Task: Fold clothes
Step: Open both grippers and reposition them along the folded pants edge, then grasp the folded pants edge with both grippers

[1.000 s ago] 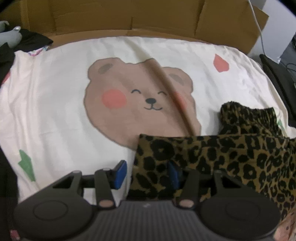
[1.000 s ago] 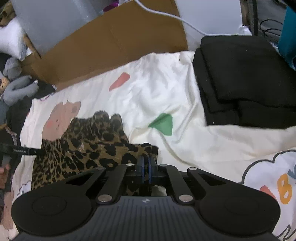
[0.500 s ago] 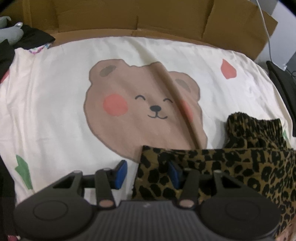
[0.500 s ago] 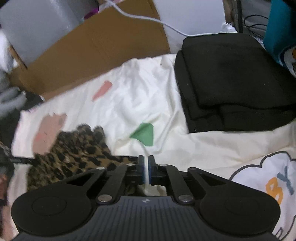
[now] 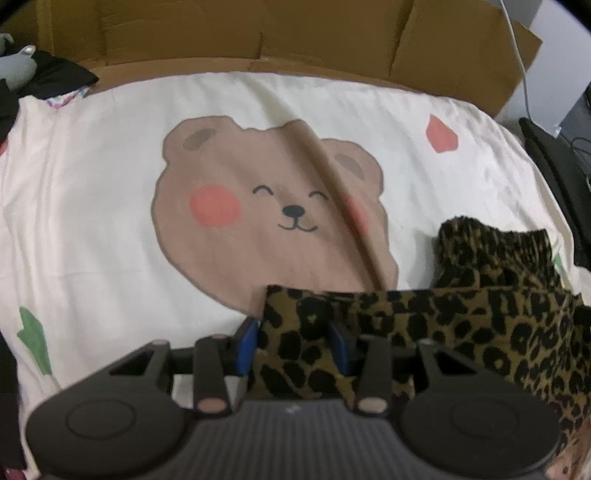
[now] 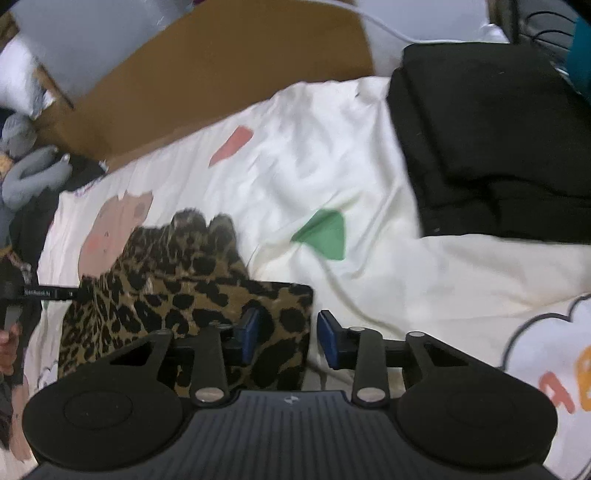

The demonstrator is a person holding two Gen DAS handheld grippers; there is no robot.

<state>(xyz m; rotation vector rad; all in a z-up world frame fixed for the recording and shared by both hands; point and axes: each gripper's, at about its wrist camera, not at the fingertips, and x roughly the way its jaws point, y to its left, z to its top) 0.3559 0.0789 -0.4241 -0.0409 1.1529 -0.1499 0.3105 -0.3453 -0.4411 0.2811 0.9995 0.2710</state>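
Leopard-print garment (image 6: 177, 291) lies doubled on bedsheet (image 5: 92, 192); right gripper (image 6: 287, 334), clamped half a second ago, now spread, corner released; left gripper (image 5: 293, 341) likewise apart, apparently straddling its corner

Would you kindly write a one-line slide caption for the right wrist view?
Right gripper, jaws open, straddling the corner of a folded leopard-print garment on a cartoon-print bedsheet.

Open sheet (image 5: 110, 206) lies from ten to twelve o'clock of my left gripper (image 5: 293, 341); cardboard (image 5: 258, 33) walls twelve, leopard garment (image 5: 480, 325) crowds two.
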